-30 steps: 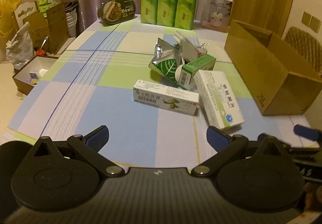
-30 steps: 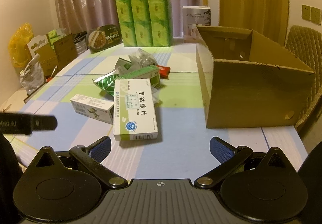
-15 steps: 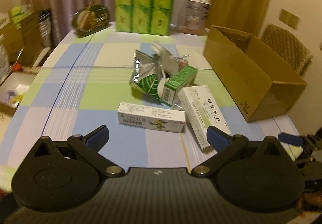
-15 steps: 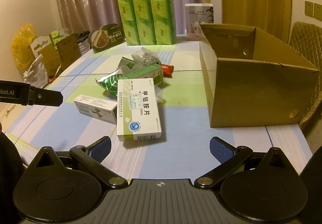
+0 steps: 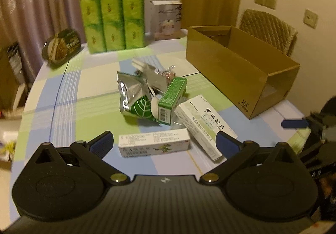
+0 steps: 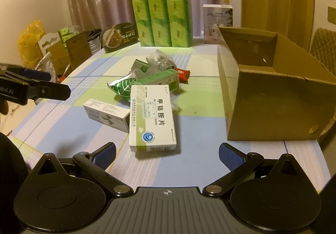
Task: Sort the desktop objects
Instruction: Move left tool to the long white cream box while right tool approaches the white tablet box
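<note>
A pile lies mid-table: a long white box point(image 5: 154, 142) nearest, a flat white medicine box point(image 5: 204, 123), a green box point(image 5: 172, 98) and a silver-green foil pouch point(image 5: 134, 95). My left gripper point(image 5: 164, 143) is open and empty, its pads either side of the long white box, just short of it. In the right wrist view the flat white box point(image 6: 151, 118) lies ahead of my right gripper point(image 6: 167, 155), which is open and empty above the cloth. The long white box point(image 6: 107, 115), green box point(image 6: 161, 80) and a red packet point(image 6: 182, 74) lie behind.
An open brown cardboard box point(image 5: 241, 68) point(image 6: 271, 95) stands at the table's right. Green tissue packs point(image 5: 114, 21), a dark oval food tub point(image 5: 62, 45) and a white carton point(image 5: 168, 19) stand at the back. Bags and boxes point(image 6: 58, 51) sit left of the table.
My left gripper has swung rightward and forward, closing on the long white box. My right gripper has edged slightly toward the flat white box. Both stay open.
</note>
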A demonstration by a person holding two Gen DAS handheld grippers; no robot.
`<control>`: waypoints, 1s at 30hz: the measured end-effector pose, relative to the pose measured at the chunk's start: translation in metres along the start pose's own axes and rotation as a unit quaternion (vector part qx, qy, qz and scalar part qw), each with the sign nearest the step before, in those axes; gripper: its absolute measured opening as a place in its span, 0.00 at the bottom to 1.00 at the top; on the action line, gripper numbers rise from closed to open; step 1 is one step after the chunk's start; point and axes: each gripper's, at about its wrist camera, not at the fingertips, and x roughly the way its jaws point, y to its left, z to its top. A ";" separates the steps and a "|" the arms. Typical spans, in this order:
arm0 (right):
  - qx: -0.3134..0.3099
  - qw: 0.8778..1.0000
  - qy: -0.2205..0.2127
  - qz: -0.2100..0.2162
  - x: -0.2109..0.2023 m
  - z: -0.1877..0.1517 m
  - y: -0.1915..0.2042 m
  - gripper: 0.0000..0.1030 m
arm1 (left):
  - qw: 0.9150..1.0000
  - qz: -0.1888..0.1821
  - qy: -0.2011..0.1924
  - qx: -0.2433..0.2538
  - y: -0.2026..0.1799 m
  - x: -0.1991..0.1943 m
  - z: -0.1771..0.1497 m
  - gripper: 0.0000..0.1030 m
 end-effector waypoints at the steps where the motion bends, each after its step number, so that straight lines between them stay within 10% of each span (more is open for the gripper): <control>1: -0.001 1.000 0.000 -0.001 0.002 0.001 0.000 0.98 | 1.000 0.002 -0.005 0.014 0.000 0.000 0.000 0.99; 30: -0.013 0.999 0.024 0.035 0.043 0.010 0.006 0.98 | 0.985 -0.016 0.073 0.153 0.011 0.048 -0.012 0.99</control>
